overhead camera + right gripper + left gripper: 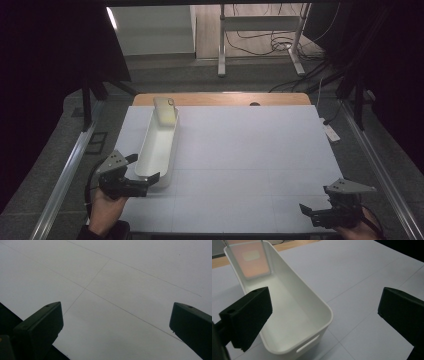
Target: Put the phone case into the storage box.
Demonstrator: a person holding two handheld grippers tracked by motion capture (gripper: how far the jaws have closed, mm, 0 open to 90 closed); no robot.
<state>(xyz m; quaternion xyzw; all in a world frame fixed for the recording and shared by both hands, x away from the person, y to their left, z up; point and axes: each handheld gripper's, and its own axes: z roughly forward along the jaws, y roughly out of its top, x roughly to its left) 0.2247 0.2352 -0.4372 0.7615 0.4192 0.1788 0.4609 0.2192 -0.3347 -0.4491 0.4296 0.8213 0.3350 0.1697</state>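
surface: white sheet with faint grid lines, under both claws; wooden edge shows at its far side.
bin: long white tray, open top, runs lengthwise straight away from the left claw; near end sits right at the claw tips, far end well ahead of it. slot handle on the near end wall, seen in the left gripper view.
card: pale flat rectangular item, leans tilted against the bin's far end wall, well ahead of the left claw; in the left gripper view looks pinkish with a lighter patch at its middle.
left claw: wide, holding nothing; one jaw over the bin's near end, the other outside it over the bare sheet, so the near end corner sits in the gap. contact with rim: cannot tell.
right claw: wide, holding nothing; near the front edge of the surface, well apart from the bin, bare sheet ahead of it in the right gripper view.
hands: one behind each claw, at the near edge.
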